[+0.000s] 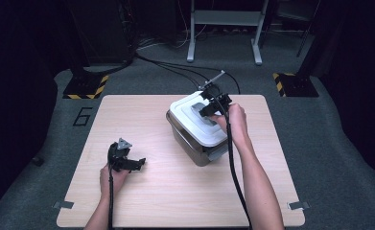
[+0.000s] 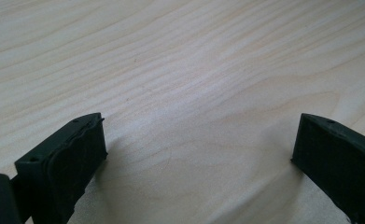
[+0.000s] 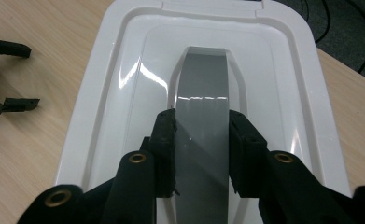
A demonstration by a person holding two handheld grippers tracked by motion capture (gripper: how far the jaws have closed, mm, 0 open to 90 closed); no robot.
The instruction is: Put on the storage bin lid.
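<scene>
While the right gripper (image 3: 201, 154) pinches the grey handle (image 3: 201, 98) mid-lid, the left gripper (image 2: 196, 158) rests spread on bare table (image 2: 180, 56).

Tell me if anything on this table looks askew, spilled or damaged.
Nothing stands out. The storage box sits turned at an angle to the table edges, its white lid seated flat. The right gripper clamps the grey handle; the left gripper rests open.

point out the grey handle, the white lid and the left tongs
grey handle (image 3: 202, 100): right gripper view, on the strap's middle just above the jaws closed on it
white lid (image 3: 124, 60): right gripper view, on its left raised surface
left tongs (image 2: 196, 154): left gripper view, midway between its open tips, over the table
</scene>
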